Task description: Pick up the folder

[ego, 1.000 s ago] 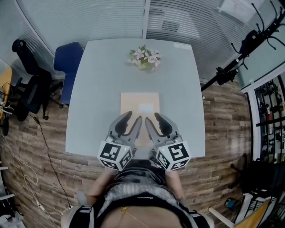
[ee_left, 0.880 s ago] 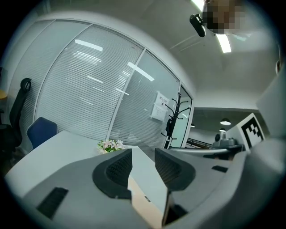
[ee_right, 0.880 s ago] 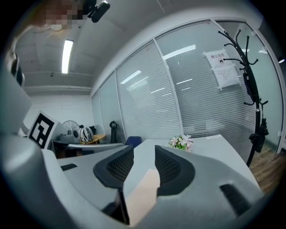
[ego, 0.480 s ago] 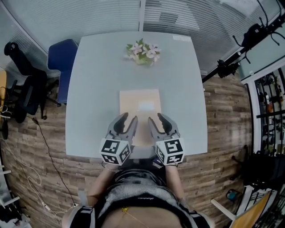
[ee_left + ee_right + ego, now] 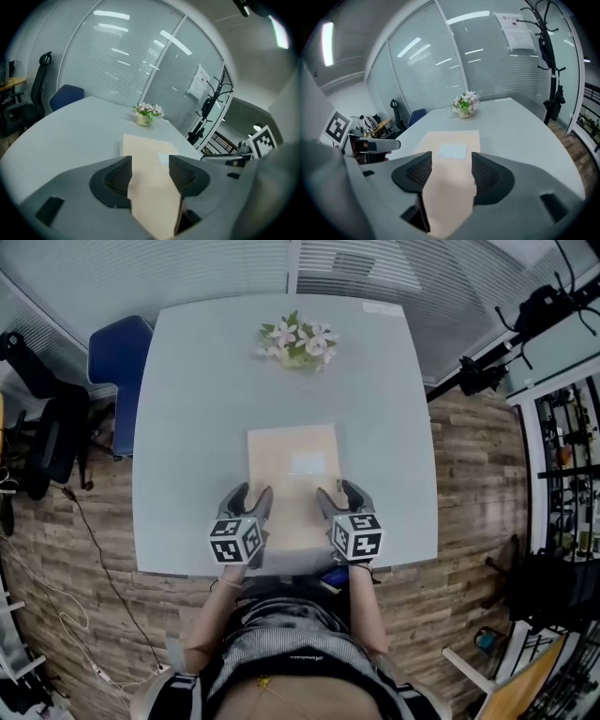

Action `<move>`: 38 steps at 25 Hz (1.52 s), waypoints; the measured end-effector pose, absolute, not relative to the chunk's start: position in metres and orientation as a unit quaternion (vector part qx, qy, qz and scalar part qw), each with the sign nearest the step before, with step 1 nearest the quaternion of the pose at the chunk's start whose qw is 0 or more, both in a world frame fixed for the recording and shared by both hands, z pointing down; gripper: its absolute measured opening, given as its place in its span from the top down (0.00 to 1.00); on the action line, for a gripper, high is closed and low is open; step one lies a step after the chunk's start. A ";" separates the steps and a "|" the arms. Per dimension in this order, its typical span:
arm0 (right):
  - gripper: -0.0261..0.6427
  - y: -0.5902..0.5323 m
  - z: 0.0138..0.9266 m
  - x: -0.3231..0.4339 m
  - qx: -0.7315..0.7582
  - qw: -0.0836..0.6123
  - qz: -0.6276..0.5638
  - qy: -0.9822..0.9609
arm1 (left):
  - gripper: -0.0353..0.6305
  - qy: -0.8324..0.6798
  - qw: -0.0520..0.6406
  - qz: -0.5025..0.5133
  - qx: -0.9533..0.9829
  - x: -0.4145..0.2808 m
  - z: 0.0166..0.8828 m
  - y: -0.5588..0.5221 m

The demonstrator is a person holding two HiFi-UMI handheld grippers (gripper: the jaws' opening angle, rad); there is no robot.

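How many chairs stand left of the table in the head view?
2. The blue chair stands at the left edge of the table; the black office chair is farther left, beside it. Others may be outside the frame.

Bright, even overhead light; strip-lamp glare on glass wall [image 5: 122,42]; fisheye bending, dark vignette corners.

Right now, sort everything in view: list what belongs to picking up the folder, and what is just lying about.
For the job: folder, the table under it, left gripper and right gripper, both with jaws opening, the folder's near end between them, not gripped.
Lying about: flowers, blue chair, black chair, black stand.
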State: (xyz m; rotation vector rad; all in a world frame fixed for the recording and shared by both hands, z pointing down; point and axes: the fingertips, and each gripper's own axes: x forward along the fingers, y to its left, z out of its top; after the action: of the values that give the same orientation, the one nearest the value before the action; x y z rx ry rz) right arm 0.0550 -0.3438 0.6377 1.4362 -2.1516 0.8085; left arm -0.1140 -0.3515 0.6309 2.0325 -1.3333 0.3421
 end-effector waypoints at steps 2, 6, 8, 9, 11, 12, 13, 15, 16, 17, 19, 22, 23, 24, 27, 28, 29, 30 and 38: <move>0.53 -0.346 0.659 0.061 0.517 0.230 0.310 -0.764 | 0.60 -0.512 0.357 0.150 0.766 -0.121 0.655 -0.352; 0.46 -0.352 0.693 0.065 0.516 0.231 0.359 -0.743 | 0.57 -0.499 0.400 0.174 0.749 -0.125 0.692 -0.353; 0.45 -0.353 0.708 0.065 0.512 0.224 0.385 -0.735 | 0.56 -0.491 0.419 0.175 0.744 -0.123 0.703 -0.353; 0.44 -0.352 0.714 0.065 0.509 0.223 0.395 -0.731 | 0.56 -0.487 0.428 0.175 0.741 -0.122 0.708 -0.353; 0.44 -0.352 0.723 0.065 0.505 0.225 0.404 -0.729 | 0.56 -0.480 0.444 0.173 0.737 -0.118 0.716 -0.353; 0.44 -0.352 0.726 0.065 0.504 0.226 0.405 -0.729 | 0.56 -0.475 0.448 0.171 0.738 -0.116 0.719 -0.353; 0.44 -0.353 0.728 0.065 0.502 0.225 0.408 -0.729 | 0.56 -0.470 0.450 0.169 0.740 -0.114 0.722 -0.352; 0.43 -0.353 0.731 0.067 0.500 0.216 0.415 -0.729 | 0.56 -0.463 0.454 0.164 0.743 -0.111 0.726 -0.352; 0.43 -0.353 0.732 0.067 0.499 0.210 0.419 -0.729 | 0.56 -0.462 0.455 0.162 0.744 -0.111 0.727 -0.352; 0.43 -0.353 0.733 0.067 0.498 0.205 0.421 -0.730 | 0.56 -0.461 0.456 0.162 0.744 -0.111 0.727 -0.352; 0.43 -0.352 0.734 0.067 0.497 0.200 0.421 -0.732 | 0.55 -0.462 0.456 0.166 0.743 -0.113 0.726 -0.353; 0.43 -0.353 0.735 0.067 0.497 0.200 0.421 -0.732 | 0.55 -0.453 0.461 0.164 0.745 -0.112 0.730 -0.353; 0.43 -0.353 0.736 0.067 0.497 0.201 0.420 -0.732 | 0.55 -0.450 0.463 0.162 0.746 -0.110 0.732 -0.353; 0.43 -0.353 0.737 0.067 0.497 0.202 0.420 -0.732 | 0.54 -0.449 0.463 0.160 0.747 -0.110 0.733 -0.352; 0.43 -0.353 0.736 0.067 0.497 0.200 0.419 -0.733 | 0.54 -0.454 0.460 0.158 0.746 -0.112 0.733 -0.353; 0.44 -0.353 0.735 0.067 0.497 0.199 0.419 -0.734 | 0.54 -0.457 0.459 0.159 0.745 -0.113 0.731 -0.353; 0.44 -0.352 0.735 0.068 0.496 0.198 0.419 -0.734 | 0.55 -0.460 0.457 0.159 0.744 -0.113 0.730 -0.353; 0.44 -0.352 0.734 0.068 0.496 0.198 0.418 -0.734 | 0.55 -0.462 0.456 0.160 0.743 -0.113 0.729 -0.353; 0.46 -0.343 0.721 0.068 0.501 0.182 0.417 -0.736 | 0.55 -0.467 0.439 0.168 0.749 -0.111 0.713 -0.348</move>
State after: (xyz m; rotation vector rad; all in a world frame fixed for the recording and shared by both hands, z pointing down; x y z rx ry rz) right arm 0.0681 -0.3433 0.7208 1.4147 -2.0794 1.1763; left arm -0.1113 -0.3476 0.7126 1.8605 -1.1607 0.4166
